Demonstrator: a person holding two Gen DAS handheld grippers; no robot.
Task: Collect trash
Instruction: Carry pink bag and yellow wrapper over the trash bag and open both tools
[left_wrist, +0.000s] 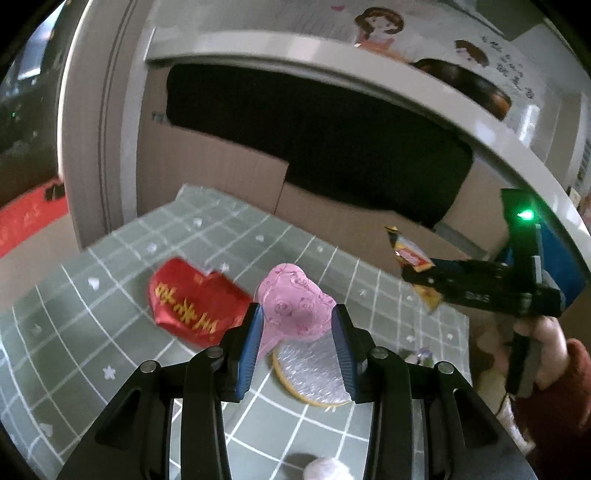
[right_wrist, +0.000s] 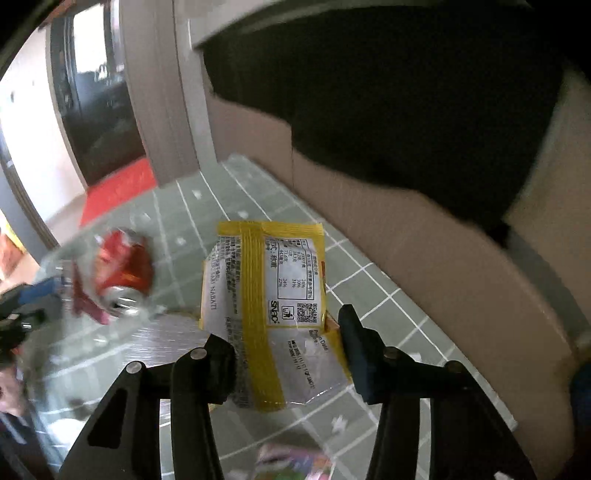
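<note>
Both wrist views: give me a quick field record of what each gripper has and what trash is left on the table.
left gripper: fingers either side of the pink wrapper; grip cannot be confirmed
right gripper: shut on the yellow snack packet, held above the table
left on table: red packet, silver disc
surface: green checked tablecloth
behind table: cardboard box, open and dark inside

Tablecloth (left_wrist: 110, 295): grey-green, white grid, small white hearts. Wrapper (left_wrist: 195, 306) left of jaws: red, gold lettering. Wrapper (left_wrist: 295, 306) between jaws: pink, floral print. Snack packet (right_wrist: 266, 314): yellow and white, black print.
</note>
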